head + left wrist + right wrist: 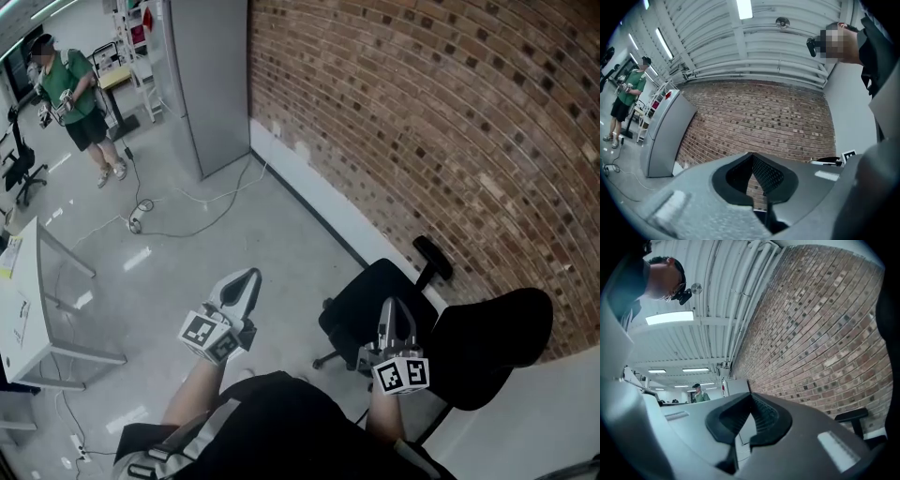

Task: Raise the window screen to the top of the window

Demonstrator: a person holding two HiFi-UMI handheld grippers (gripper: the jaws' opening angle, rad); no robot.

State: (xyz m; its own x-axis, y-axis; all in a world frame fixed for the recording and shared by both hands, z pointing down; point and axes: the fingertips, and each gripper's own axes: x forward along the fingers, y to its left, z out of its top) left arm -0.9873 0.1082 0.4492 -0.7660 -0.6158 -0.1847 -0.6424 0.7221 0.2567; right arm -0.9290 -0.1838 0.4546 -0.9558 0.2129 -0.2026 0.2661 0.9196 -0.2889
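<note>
brick wall [422, 112] dead ahead, no window screen showing in any view, so can't say which way it lies. left claw [247, 279] and right claw [395, 307] both clamped shut, empty.

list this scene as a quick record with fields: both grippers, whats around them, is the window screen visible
left gripper: shut, nothing between the jaws
right gripper: shut, nothing between the jaws, overlaps the black office chair in the head view
wall: brick wall, ahead and to the right
window screen: not in any view
floor: loose cable
background: person in green shirt near a grey cabinet
</note>
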